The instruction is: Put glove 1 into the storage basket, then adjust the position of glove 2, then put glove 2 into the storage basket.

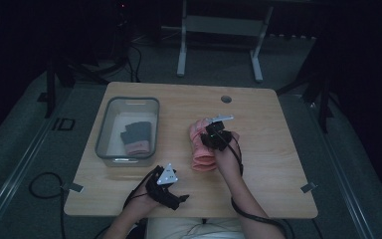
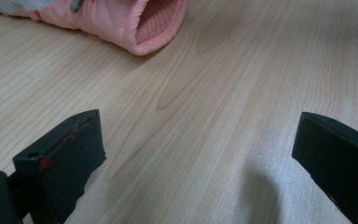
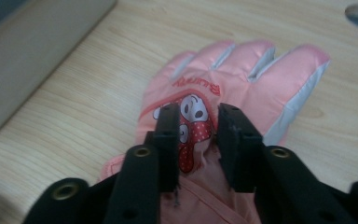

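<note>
The pink glove (image 3: 223, 93), centre of the right gripper view, bears one line of red lettering across its back, printed upside down in frame above a cartoon figure, too small to spell with certainty; white marking "ID" stands on the floor (image 1: 62, 124), left of the high view.

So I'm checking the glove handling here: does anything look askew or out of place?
Nothing stands out. The pink glove lies flat on the table, fingers spread, with the right gripper over its back, jaws part open astride a fold. The left gripper rests open, apart from it. Another glove lies in the bin.
</note>
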Action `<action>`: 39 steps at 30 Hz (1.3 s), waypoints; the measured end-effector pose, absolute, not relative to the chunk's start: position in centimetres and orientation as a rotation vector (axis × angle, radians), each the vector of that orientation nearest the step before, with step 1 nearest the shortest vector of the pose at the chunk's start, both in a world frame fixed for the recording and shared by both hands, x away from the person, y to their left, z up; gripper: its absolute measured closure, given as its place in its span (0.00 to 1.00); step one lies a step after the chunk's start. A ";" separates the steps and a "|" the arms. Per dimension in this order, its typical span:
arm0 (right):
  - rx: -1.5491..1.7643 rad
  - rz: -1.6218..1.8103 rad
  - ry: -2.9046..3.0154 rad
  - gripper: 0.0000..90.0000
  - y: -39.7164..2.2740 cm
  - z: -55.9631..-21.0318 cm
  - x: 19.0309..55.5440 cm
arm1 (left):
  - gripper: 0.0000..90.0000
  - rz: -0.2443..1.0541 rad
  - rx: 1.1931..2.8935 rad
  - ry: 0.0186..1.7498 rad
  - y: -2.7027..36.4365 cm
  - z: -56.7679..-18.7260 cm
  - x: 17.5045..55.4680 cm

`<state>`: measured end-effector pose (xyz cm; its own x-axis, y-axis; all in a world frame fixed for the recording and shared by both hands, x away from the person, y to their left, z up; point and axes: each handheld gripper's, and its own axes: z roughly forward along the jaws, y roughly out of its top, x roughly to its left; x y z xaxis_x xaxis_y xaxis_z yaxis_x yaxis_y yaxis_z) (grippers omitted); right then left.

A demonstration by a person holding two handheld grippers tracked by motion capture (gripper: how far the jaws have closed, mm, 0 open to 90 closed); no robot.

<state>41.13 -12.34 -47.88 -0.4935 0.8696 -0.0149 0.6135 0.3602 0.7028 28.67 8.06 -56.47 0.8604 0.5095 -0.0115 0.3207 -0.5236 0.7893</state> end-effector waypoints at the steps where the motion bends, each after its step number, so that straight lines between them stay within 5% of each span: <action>1: 1.279 0.912 2.244 0.74 -12.3 -47.6 41.0 | 0.02 0.277 2.165 0.600 8.1 -56.5 28.7; 21: 1.182 1.035 2.248 0.70 -15.9 -44.2 39.3 | 0.02 0.299 2.150 0.640 7.4 -54.8 28.3; 39: 1.060 1.085 2.309 0.71 -20.0 -44.6 39.8 | 0.04 0.349 2.075 0.734 4.4 -47.1 32.1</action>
<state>39.78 -20.01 -44.55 -0.6449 0.7641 -0.0185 0.4734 0.4183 0.7751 32.14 4.45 -47.13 0.7858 0.6179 -0.0258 0.3704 -0.4368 0.8197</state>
